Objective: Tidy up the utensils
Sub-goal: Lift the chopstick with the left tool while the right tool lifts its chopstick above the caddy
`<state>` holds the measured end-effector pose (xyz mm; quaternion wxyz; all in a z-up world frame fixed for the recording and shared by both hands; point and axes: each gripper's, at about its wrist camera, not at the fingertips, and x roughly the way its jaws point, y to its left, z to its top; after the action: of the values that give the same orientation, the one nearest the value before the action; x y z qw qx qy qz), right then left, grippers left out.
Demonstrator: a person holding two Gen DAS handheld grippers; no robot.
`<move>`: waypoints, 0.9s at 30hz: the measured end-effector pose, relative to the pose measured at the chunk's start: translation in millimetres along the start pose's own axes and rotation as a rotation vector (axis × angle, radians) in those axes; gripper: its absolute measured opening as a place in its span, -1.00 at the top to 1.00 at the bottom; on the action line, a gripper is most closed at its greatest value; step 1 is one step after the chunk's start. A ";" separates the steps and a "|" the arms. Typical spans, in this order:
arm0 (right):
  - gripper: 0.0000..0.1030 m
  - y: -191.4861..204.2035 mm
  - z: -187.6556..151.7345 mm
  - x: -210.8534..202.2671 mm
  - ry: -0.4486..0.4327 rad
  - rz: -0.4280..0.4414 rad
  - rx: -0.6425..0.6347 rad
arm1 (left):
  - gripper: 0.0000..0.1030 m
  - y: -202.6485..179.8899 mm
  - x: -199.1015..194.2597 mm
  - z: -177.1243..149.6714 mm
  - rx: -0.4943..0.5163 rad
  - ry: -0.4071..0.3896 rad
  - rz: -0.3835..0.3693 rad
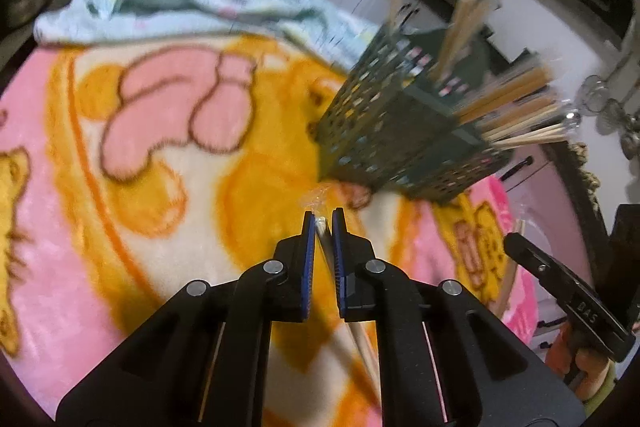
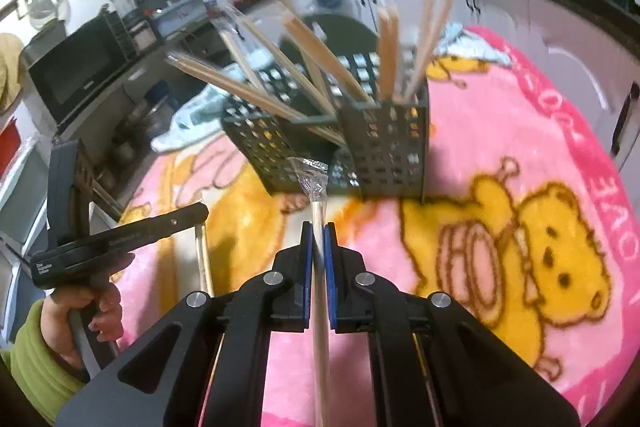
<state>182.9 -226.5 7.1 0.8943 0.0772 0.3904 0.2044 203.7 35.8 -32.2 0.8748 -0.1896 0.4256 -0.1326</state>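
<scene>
Two tools, left tool (image 1: 323,217) & right tool (image 2: 319,227), each clamp wrapped chopsticks (image 2: 319,211) btwn pads.

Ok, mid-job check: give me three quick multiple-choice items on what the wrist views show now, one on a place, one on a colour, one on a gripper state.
1. Where does the perforated utensil holder stand?
A. on the cartoon-bear blanket
B. on the counter
C. on the microwave

2. What colour is the holder?
A. white
B. dark green
C. red

3. What is the right gripper doing?
A. open over nothing
B. shut on a wrapped chopstick pair
C. shut on a spoon

Answers:
1 A, its base sits on the pink and yellow fabric.
2 B, its walls look dark green in both wrist views.
3 B, the blue pads press on the wooden sticks, with the clear wrapper tip beyond them; the left gripper likewise pinches a wrapped pair.
</scene>
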 end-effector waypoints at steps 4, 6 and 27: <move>0.88 15.8 6.4 -18.1 -0.046 0.012 -0.047 | 0.92 -17.3 -26.7 3.4 0.045 -0.061 -0.027; 0.89 23.1 8.8 -26.5 -0.069 0.018 -0.071 | 0.93 -24.4 -36.1 5.5 0.059 -0.081 -0.039; 0.89 67.1 70.2 -104.8 -0.345 0.048 -0.205 | 0.94 -108.8 -134.8 69.5 0.243 -0.370 -0.102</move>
<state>149.6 -209.0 144.9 0.9461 0.0291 0.2065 0.2478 170.0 6.9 149.0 0.9465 -0.1250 0.2288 -0.1900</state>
